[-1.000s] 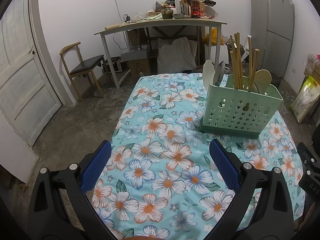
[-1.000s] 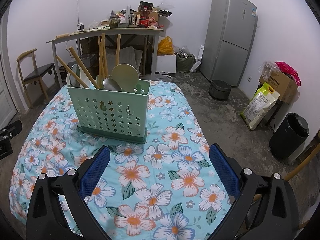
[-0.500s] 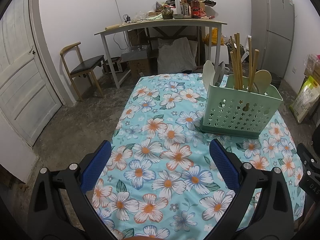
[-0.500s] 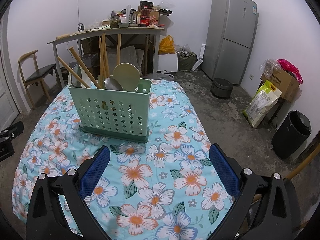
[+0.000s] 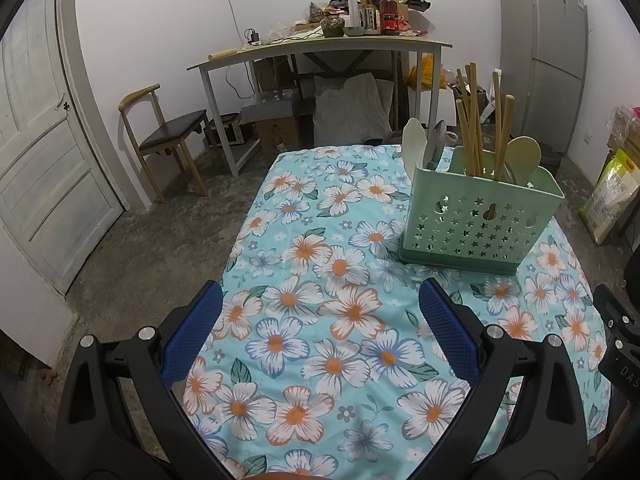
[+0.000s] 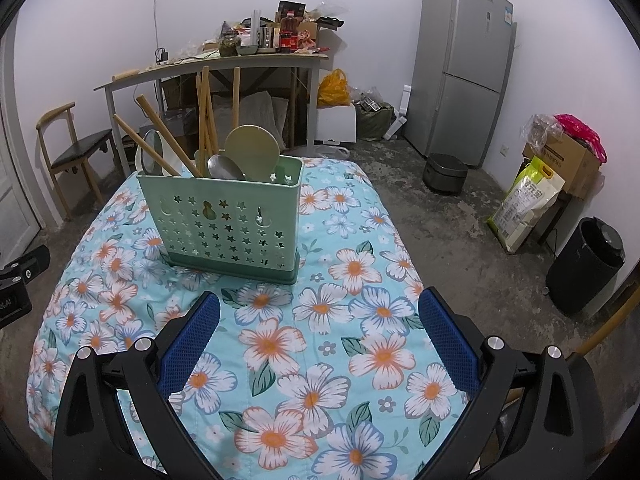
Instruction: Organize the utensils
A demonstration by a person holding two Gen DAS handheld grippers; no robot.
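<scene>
From the left wrist view, I see my left gripper (image 5: pixel 318 320) spread wide over the floral tablecloth (image 5: pixel 320 344), nothing between its blue pads (image 5: pixel 192 330). The green caddy (image 5: pixel 478 220) stands upright on the cloth, ahead of the gripper and off to its right, well apart from it. Wooden chopsticks (image 5: pixel 472 136) rise from it, with a pale flat spoon (image 5: pixel 523 158) on their right and a cream scoop (image 5: pixel 415 140) at the caddy's left end. No loose utensil lies on the cloth that I can see.

From the right wrist view, my right gripper (image 6: pixel 319 320) is likewise spread and empty, with the caddy (image 6: pixel 224 216) ahead and slightly left. Here the chopsticks (image 6: pixel 206 116) lean at mixed angles, a metal spoon (image 6: pixel 224 167) sits by a round pale spoon (image 6: pixel 251 152).

I judge the caddy to be thin perforated plastic, light and stiff, likely to slide on the cloth if nudged. The chopsticks look light, rigid and smooth; I would pinch them across the upper shaft. The metal spoon seems slippery, best taken at the neck below its bowl.
</scene>
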